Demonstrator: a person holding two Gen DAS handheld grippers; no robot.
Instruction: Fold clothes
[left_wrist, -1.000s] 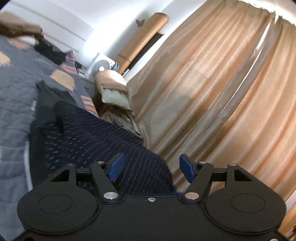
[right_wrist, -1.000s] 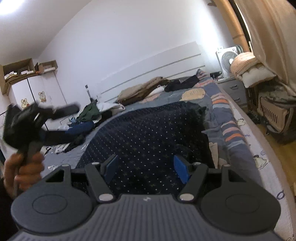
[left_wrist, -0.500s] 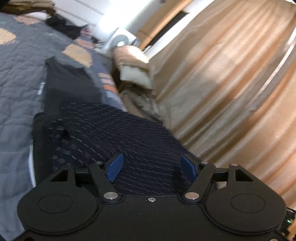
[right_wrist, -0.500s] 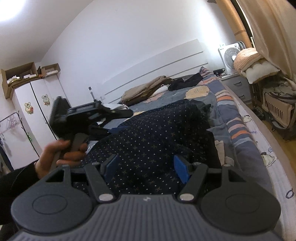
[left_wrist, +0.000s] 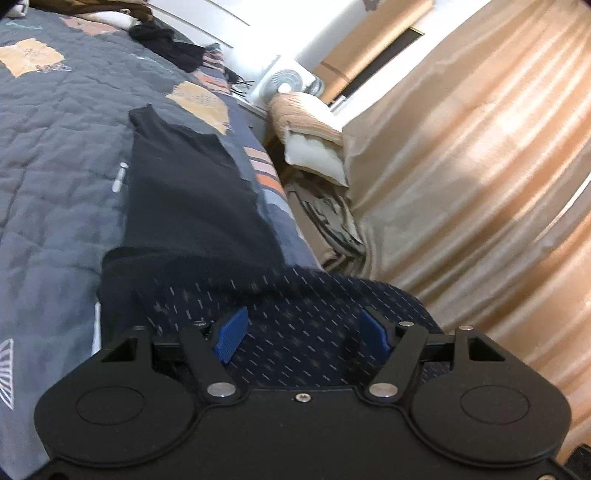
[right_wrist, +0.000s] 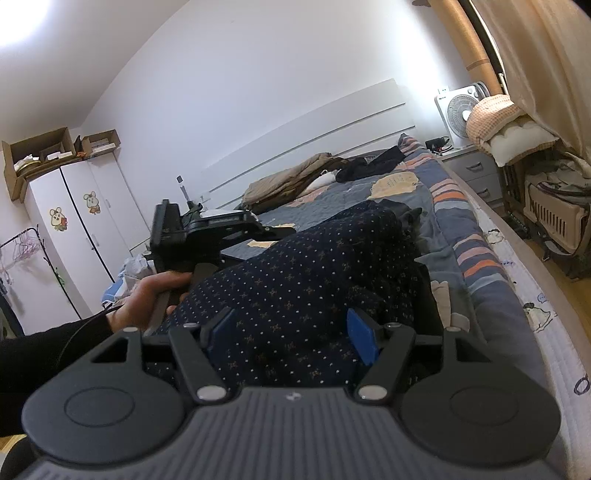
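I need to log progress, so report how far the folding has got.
Done: nothing looks neatly folded yet. In hand: the dotted navy garment lies bunched on the bed, with both the left gripper and right gripper over it, jaws open. Left: folding it, and the black garment beyond.

Lit by a blown-out ceiling light (right_wrist: 14, 22) and daylight glowing through the curtain (left_wrist: 480, 166). Strong fisheye bending at edges; dark corners; patterned garment (left_wrist: 303, 314) slightly soft up close.

txt: none legible | labels: none | wardrobe (right_wrist: 85, 221) stickers: pics only, no wording
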